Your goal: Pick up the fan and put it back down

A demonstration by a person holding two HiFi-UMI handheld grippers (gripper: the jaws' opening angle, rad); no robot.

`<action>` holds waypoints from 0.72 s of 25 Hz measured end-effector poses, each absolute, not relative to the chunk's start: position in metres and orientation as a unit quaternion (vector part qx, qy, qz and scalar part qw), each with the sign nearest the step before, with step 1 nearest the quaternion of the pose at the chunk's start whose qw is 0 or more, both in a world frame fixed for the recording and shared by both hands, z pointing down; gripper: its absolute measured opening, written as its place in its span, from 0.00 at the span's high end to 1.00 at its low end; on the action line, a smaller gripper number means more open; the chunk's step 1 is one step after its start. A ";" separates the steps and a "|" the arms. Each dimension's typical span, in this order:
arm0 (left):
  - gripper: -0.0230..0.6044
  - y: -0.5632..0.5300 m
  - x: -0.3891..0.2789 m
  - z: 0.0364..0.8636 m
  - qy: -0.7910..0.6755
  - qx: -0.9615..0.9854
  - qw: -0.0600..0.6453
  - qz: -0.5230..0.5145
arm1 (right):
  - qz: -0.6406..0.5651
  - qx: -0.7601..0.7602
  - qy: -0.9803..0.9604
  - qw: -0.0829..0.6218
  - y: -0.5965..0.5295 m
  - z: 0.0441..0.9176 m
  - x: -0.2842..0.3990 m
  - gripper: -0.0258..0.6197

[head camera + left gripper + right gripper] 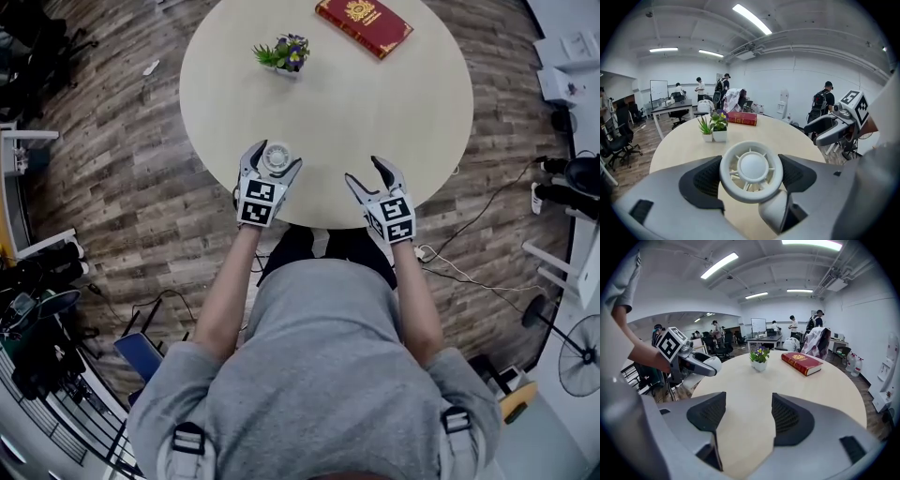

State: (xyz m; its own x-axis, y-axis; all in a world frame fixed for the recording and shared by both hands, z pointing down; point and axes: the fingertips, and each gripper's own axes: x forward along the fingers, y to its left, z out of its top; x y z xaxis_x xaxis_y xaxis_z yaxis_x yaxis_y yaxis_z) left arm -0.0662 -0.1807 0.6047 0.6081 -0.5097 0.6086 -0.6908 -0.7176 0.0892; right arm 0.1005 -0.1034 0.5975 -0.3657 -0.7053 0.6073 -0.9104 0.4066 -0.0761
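Left gripper (274,161) clamps our fan (751,169), right gripper (364,172) empty and wide; set down tilted, we risk toppling it

The desk (375,122) is bare through its middle and right, leaving wide passage. At the far side a plant (284,54) and a book (364,25) stand well apart. By the near edge, a fan (277,157) fills the left tongs (275,157).
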 end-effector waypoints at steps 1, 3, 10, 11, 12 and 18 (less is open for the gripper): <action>0.35 -0.181 -0.065 0.609 -0.340 0.881 0.163 0.285 | 0.207 0.502 -0.801 0.252 -0.104 0.601 0.101 0.47; 0.35 -0.181 -0.064 0.619 -0.339 0.878 0.169 0.291 | 0.210 0.498 -0.801 0.257 -0.104 0.608 0.103 0.47; 0.35 -0.174 -0.057 0.660 -0.334 0.866 0.194 0.317 | 0.221 0.481 -0.805 0.270 -0.108 0.629 0.115 0.47; 0.35 -0.173 -0.056 0.666 -0.333 0.865 0.198 0.320 | 0.222 0.479 -0.805 0.271 -0.109 0.632 0.117 0.47; 0.35 -0.172 -0.056 0.672 -0.333 0.862 0.202 0.323 | 0.224 0.476 -0.806 0.271 -0.110 0.634 0.118 0.47; 0.35 -0.164 -0.049 0.699 -0.331 0.852 0.214 0.344 | 0.238 0.457 -0.812 0.274 -0.111 0.652 0.117 0.47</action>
